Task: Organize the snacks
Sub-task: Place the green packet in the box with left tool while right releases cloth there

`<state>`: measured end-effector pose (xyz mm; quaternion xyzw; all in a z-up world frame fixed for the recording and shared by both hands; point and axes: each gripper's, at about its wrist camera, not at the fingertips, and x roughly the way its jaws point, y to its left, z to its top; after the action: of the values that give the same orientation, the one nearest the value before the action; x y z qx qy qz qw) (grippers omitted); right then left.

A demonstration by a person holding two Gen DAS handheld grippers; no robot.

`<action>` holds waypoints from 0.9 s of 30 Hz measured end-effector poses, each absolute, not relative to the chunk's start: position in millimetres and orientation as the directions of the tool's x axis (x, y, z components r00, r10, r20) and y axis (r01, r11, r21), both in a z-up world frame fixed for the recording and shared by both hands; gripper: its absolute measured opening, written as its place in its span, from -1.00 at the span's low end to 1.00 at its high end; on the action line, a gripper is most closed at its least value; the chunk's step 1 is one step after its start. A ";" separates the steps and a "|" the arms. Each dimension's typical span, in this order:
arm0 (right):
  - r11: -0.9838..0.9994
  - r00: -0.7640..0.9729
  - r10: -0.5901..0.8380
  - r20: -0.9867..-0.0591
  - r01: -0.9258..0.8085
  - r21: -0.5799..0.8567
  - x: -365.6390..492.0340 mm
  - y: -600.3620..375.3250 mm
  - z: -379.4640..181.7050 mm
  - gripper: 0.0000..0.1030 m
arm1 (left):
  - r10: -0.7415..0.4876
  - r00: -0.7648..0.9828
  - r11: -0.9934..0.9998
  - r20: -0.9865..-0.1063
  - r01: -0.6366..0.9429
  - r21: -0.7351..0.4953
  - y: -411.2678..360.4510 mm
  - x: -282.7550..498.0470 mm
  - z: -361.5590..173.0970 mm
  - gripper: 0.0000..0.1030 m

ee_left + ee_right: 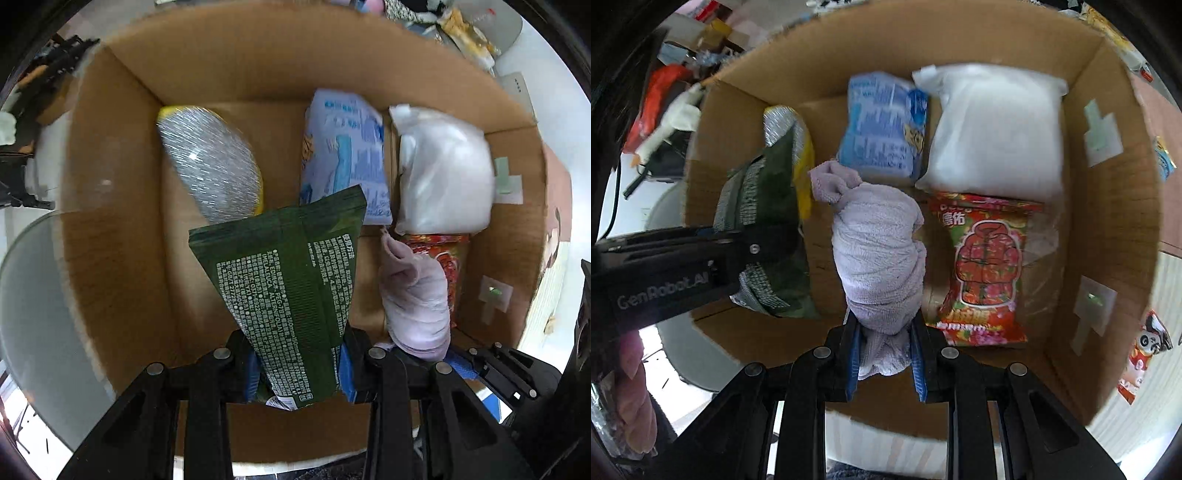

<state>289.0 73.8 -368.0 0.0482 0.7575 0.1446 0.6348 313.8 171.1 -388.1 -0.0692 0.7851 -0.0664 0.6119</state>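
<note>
A dark green packet (291,280) with white print hangs over the open cardboard box (110,240), and my left gripper (299,365) is shut on its lower end. The same green packet (764,236) and left gripper (753,251) show at the left of the right wrist view. My right gripper (884,354) is shut on a rolled lilac towel (879,251), held above the box floor (820,258). The towel (417,295) appears beside the green packet in the left wrist view.
Inside the box lie a silver-and-yellow bag (210,162), a blue packet (882,129), a white pouch (993,129) and a red packet with a jacket picture (986,266). Clutter sits beyond the box's far wall (849,44). A round glass tabletop (33,314) is at left.
</note>
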 end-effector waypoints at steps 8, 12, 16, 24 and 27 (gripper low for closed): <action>0.966 -0.227 0.209 -0.951 -0.106 0.237 292.2 99.6 -397.4 -0.52 | -0.201 -0.300 0.979 -0.932 -0.018 -0.205 151.9 316.1 -415.4 -0.41; 0.968 -0.233 0.200 -0.952 -0.104 0.229 294.8 105.6 -403.0 -0.51 | -0.199 -0.318 0.979 -0.927 -0.021 -0.203 153.1 319.2 -418.8 -0.38; 0.967 -0.255 0.197 -0.947 -0.105 0.230 295.4 109.1 -394.8 -0.22 | -0.198 -0.299 0.980 -0.933 -0.092 -0.178 171.7 322.6 -409.1 -0.30; 0.971 -0.188 0.155 -0.970 -0.153 0.184 289.2 110.0 -350.5 0.57 | -0.128 -0.117 0.992 -0.985 -0.032 -0.125 173.5 308.1 -337.8 0.57; 0.974 -0.154 0.136 -0.979 -0.159 0.160 284.1 104.8 -330.9 0.79 | -0.085 -0.049 0.996 -0.995 -0.024 -0.084 171.3 290.4 -313.3 0.70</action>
<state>284.1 104.8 -330.9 -0.0078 0.7510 0.1131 0.6505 290.4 171.3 -313.3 -0.0379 0.7239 -0.0222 0.6885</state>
